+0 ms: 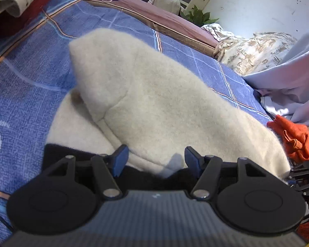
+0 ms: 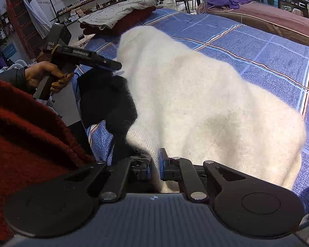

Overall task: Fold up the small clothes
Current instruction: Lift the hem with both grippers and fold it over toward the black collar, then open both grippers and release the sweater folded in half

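A bed (image 1: 26,94) covered in a blue plaid sheet (image 2: 257,47) fills most of both views. Across its middle lies the cream fuzzy garment (image 1: 154,103), the task's thing, running from the near edge away toward 11 o'clock in the left wrist view, with one layer folded over another at its 9 o'clock side. In the right wrist view the same garment (image 2: 195,94) looks raised and draped, its near hem coming down to the right claw. A black knit part (image 2: 107,96) hangs at its 9 o'clock side over the bed's edge, and shows dark just beyond the left claw in the left wrist view (image 1: 57,154).

At 2 o'clock in the left wrist view sits a pale lilac cloth (image 1: 288,78), with a floral quilt (image 1: 253,49) behind it. A small orange garment (image 1: 292,140) lies at 3 o'clock, just beside the cream one. A folded pile of dotted and dark red clothes (image 2: 121,14) rests at 11 o'clock in the right wrist view.

The left claw (image 1: 154,158) is released, its blue pads (image 1: 119,160) wide apart over the hem. The right claw (image 2: 154,167) is clenched on the cream hem, which passes between its pads (image 2: 162,166)
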### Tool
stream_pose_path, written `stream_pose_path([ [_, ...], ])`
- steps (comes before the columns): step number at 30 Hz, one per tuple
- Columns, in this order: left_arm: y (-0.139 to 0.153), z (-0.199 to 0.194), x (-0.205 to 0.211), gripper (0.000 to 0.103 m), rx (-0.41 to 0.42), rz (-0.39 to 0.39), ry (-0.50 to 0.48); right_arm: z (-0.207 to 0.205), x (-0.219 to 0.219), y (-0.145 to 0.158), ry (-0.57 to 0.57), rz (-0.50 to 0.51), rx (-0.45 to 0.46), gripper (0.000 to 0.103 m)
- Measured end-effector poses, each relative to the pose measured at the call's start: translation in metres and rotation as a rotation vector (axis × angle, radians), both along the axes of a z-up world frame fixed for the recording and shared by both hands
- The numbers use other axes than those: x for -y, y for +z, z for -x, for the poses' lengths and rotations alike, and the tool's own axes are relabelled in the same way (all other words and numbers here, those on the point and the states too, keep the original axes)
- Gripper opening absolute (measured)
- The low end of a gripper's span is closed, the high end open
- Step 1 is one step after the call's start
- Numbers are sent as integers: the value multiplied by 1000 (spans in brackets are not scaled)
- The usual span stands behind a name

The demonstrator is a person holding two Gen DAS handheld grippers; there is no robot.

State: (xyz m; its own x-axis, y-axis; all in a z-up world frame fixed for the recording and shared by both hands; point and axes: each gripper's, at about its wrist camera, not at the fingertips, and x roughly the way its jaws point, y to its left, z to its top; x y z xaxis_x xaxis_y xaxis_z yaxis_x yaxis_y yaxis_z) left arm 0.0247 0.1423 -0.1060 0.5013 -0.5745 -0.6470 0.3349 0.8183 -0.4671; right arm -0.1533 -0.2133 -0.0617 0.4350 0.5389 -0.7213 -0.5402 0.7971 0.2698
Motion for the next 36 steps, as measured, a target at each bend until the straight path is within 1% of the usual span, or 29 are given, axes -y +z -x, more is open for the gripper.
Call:
stream_pose_path([
  [2,0,7,-7,61,-10,85,56,4,1,0,-9,4,11,15],
  [3,0,10,-10,62,-17,114,78,5,1,-1,-13,4,13,15],
  [4,-1,15,-14,62,-19,112,107,8,4,-2,-18,-2,13,15],
  [5,-2,17,-15,62,-19,91,127,9,5,-2,-22,-9,10,15],
  [6,-3,19,-16,62,-17,80,133,9,5,-3,-23,-11,7,15],
  [8,-6,18,-18,62,-29,88,153,7,5,-5,-17,-8,5,15],
  [10,-8,12,-16,64,-41,114,165,5,4,-7,-16,-7,-2,15],
  [12,-12,1,-7,64,-42,111,165,4,3,-8,-14,-7,-2,15],
  [14,-17,-9,0,55,-35,102,185,4,2,-8,-16,-6,2,15],
  [16,-18,-13,4,10,-44,130,192,5,2,-7,-21,-5,5,15],
  [18,-14,-10,2,10,-49,172,200,7,3,-5,-28,1,16,15],
  [19,-9,-4,-1,10,-31,183,193,8,4,-4,-32,4,22,15],
  [21,2,9,-8,9,6,183,189,11,4,1,-38,3,35,15],
  [25,29,47,-29,9,30,212,216,21,2,13,-3,19,61,15],
  [26,35,58,-32,9,39,196,217,25,1,16,16,22,60,15],
  [28,40,78,-35,8,33,132,203,31,2,17,45,27,49,15],
  [30,33,90,-35,8,-23,97,196,36,3,10,55,34,16,15],
  [34,-11,99,-44,10,-159,50,227,39,1,-15,36,62,-24,17],
  [35,-19,98,-47,11,-168,59,244,39,-1,-22,32,65,-35,23],
  [36,-21,97,-47,14,-166,70,252,38,-3,-26,25,70,-37,28],
])
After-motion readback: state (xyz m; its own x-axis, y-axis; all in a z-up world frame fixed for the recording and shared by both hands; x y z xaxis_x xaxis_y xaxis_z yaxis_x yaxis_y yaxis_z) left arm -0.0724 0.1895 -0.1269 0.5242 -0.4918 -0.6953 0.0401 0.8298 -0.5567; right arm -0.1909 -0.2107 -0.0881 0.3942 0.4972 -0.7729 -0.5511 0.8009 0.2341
